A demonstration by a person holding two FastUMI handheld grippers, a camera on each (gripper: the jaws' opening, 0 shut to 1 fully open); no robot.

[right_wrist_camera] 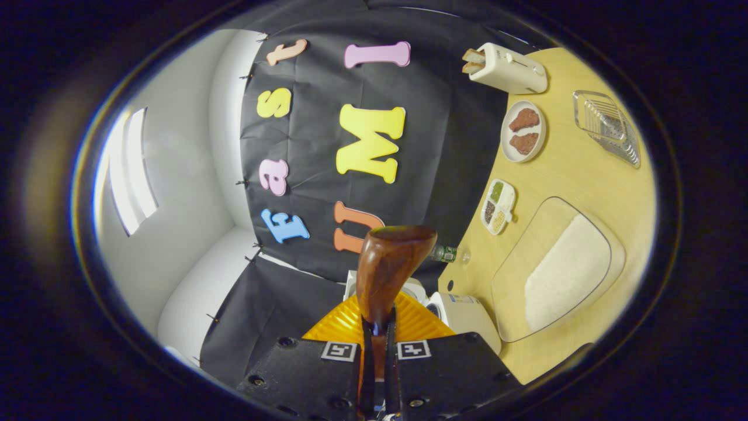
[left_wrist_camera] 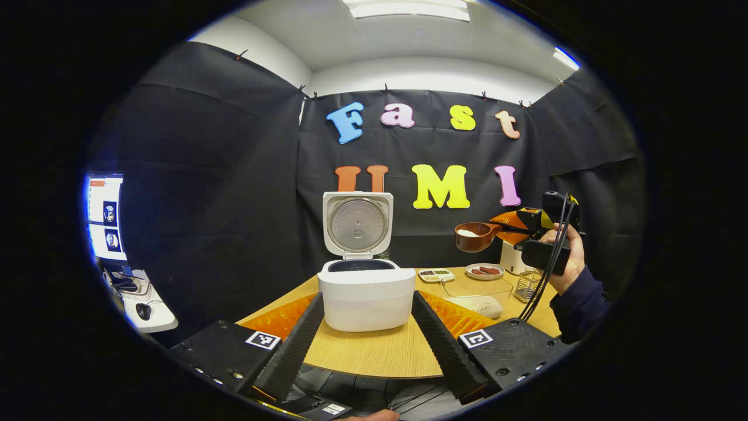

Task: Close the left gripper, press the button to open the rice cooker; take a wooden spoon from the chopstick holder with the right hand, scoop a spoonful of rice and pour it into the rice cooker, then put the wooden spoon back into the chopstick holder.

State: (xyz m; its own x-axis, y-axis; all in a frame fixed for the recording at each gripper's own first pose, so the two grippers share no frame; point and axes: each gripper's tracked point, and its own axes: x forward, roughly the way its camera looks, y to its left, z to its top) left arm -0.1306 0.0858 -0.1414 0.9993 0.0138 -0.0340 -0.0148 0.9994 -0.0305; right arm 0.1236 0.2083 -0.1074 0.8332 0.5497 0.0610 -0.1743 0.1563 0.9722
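Observation:
The white rice cooker (left_wrist_camera: 367,292) stands on the wooden table (left_wrist_camera: 374,351) with its lid (left_wrist_camera: 357,225) raised. My left gripper (left_wrist_camera: 367,297) is open, its fingers wide on either side of the cooker and short of it. To the right, a hand holds my right gripper (left_wrist_camera: 507,225) high above the table, shut on the wooden spoon (left_wrist_camera: 474,235), whose bowl carries white rice. In the right gripper view, rolled sideways, the spoon (right_wrist_camera: 388,269) sticks out from the shut gripper (right_wrist_camera: 378,327), with the cooker (right_wrist_camera: 461,313) just beyond. The wire chopstick holder (left_wrist_camera: 529,285) (right_wrist_camera: 608,126) stands at the table's right.
A glass container of rice (left_wrist_camera: 479,295) (right_wrist_camera: 561,269) sits right of the cooker. Behind it are a divided seasoning dish (left_wrist_camera: 436,275), a plate of meat (left_wrist_camera: 485,271) and a white toaster (right_wrist_camera: 508,67). A small bottle (right_wrist_camera: 447,253) stands by the wall. A monitor (left_wrist_camera: 105,216) is far left.

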